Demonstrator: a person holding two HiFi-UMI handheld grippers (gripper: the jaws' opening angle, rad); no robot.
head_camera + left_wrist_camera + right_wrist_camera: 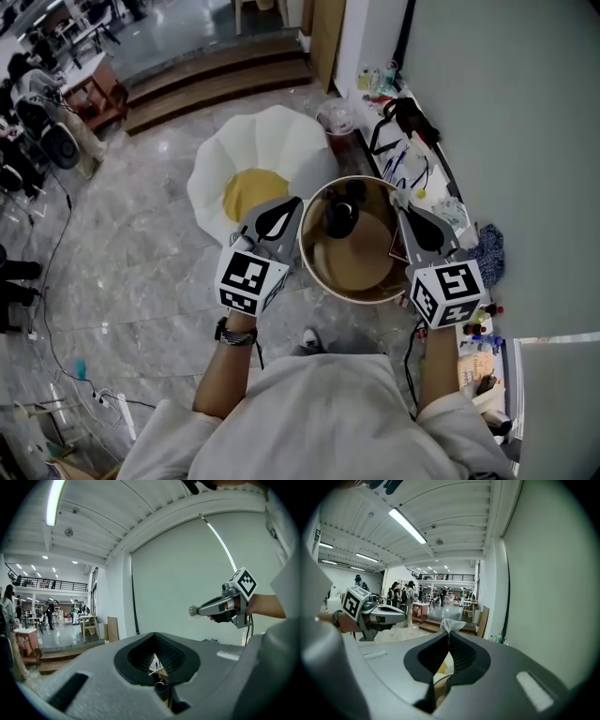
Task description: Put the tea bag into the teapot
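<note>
Grey polished marble floor spreads below in the head view, with a pale grey-green wall on the right and a cluttered ledge of cables and small bottles [403,141] along its foot. A person in a white shirt stands over a round brown wooden table with a raised rim [370,258]. On the far part of the table sits a small dark round teapot [339,217], its lid on.

Behind the table lies a large cushion shaped like a fried egg, white with a yellow centre [281,141].

The person holds 2 grey grippers, 1 in each hand, each carrying a cube with black-and-white square markers. The left gripper [296,201] points at the table's left rim, close beside the teapot. Its jaws are pressed together at the tips and nothing is caught between them.

The right gripper [400,200] points over the table's right rim. Its jaws are clamped on a small white mesh tea bag [451,624], which pokes up just past the jaw tips. The tea bag hangs to the right of the teapot, apart from it and outside it.

People stand in the open hall far behind.
</note>
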